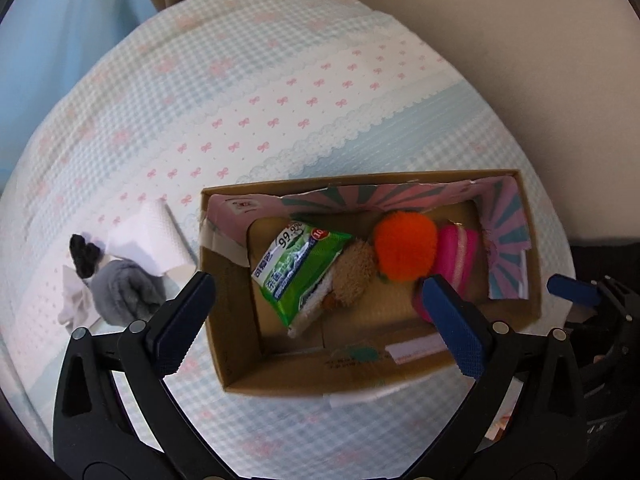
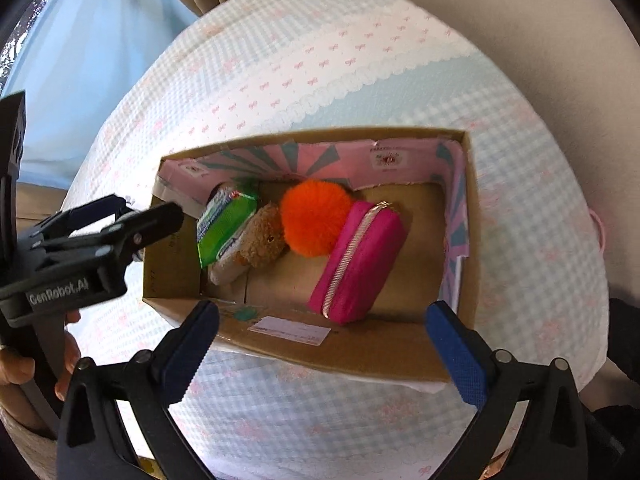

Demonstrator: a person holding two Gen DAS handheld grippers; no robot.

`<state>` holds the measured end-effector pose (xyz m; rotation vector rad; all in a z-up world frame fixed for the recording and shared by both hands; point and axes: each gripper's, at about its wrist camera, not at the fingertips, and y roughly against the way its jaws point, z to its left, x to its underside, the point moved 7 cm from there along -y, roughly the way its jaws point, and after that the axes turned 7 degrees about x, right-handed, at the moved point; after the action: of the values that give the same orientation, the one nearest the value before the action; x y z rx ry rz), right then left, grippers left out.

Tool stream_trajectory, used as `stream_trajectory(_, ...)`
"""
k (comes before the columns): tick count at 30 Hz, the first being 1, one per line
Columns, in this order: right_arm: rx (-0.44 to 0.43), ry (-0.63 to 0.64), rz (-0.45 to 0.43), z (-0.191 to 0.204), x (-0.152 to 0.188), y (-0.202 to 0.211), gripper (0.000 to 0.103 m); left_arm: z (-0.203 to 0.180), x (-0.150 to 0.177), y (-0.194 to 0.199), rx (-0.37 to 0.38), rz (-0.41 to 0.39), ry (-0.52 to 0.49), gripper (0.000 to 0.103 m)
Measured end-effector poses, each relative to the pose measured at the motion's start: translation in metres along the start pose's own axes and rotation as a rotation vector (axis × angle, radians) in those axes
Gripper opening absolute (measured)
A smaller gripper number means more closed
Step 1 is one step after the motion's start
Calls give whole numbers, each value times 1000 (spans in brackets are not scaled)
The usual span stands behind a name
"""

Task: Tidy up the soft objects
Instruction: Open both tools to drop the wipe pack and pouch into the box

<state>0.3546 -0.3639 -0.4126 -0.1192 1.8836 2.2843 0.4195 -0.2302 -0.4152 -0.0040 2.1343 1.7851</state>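
Note:
An open cardboard box (image 1: 232,344) (image 2: 172,272) sits on the bed. It holds a green wet-wipes pack (image 1: 298,270) (image 2: 224,226), a brown plush toy (image 1: 354,274) (image 2: 264,242), an orange fluffy ball (image 1: 404,246) (image 2: 314,218) and a pink zip pouch (image 1: 456,256) (image 2: 358,264). My left gripper (image 1: 320,316) is open and empty above the box's near-left side; it also shows in the right wrist view (image 2: 148,212). My right gripper (image 2: 322,344) is open and empty above the box's near wall. Left of the box lie a grey furry item (image 1: 120,292), a black fuzzy item (image 1: 84,258) and a white tissue pack (image 1: 152,236).
The bed (image 1: 280,80) has a checked cover with pink bows. A curtain (image 1: 60,28) hangs at the back left and a beige wall (image 1: 520,40) stands at the right. A hand (image 2: 24,364) holds the left gripper's handle.

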Motion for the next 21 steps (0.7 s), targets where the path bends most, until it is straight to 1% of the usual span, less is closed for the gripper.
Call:
stream_trajectory(4, 17, -27, -34, 5, 4, 27, 103, -1, 7, 32, 13, -43, -6, 102)
stream_trajectory(8, 51, -26, -111, 16, 10, 61, 103, 0, 15, 73, 23, -111, -14, 102)
stream_trajectory(10, 63, -30, -156, 22, 13, 82, 103, 3, 22, 93, 27, -138, -12, 102)
stream_trajectory(12, 71, -26, -200, 32, 18, 101, 103, 10, 30, 119, -4, -175, 2, 102)
stream_trajectory(14, 86, -11, -250, 44, 23, 121, 103, 17, 39, 144, -11, -219, 5, 102)
stream_trajectory(18, 133, 38, -371, 73, 34, 164, 103, 35, 60, 194, -30, -300, 10, 102)
stream_trajectory(19, 141, 48, -393, 81, 38, 172, 103, 43, 69, 210, -31, -327, 15, 102)
stream_trajectory(21, 148, 63, -437, 98, 46, 189, 103, 54, 82, 229, -28, -357, 27, 102)
